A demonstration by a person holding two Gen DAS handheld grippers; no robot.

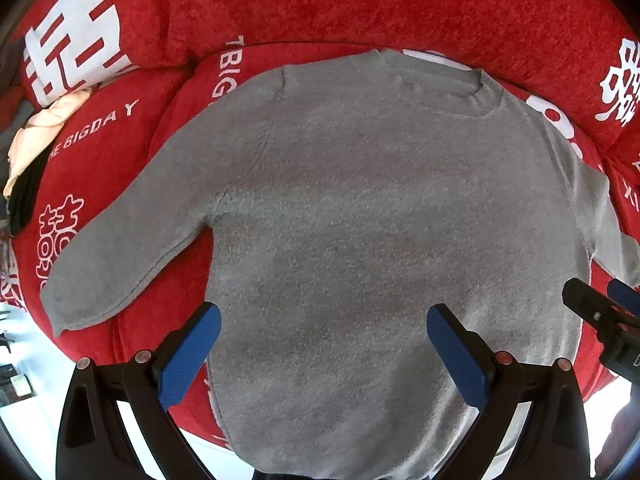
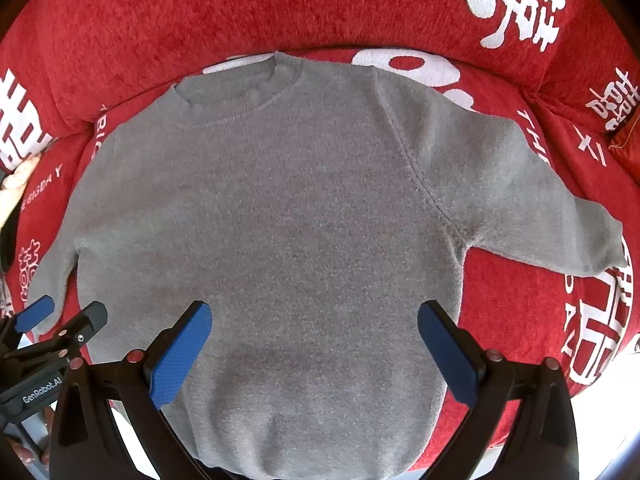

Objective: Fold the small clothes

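Observation:
A small grey sweater lies spread flat on a red cushioned seat, collar away from me, both sleeves out to the sides. My left gripper hovers open over the sweater's lower body, nothing between its blue pads. In the right wrist view the same sweater fills the middle, and my right gripper is open above its lower body. The right gripper shows at the right edge of the left wrist view, the left gripper at the left edge of the right wrist view. The hem hangs over the seat's front edge.
The red sofa with white lettering has a back cushion rising behind the collar. A heap of peach and dark cloth lies at the far left. A pale floor shows below the seat's front edge.

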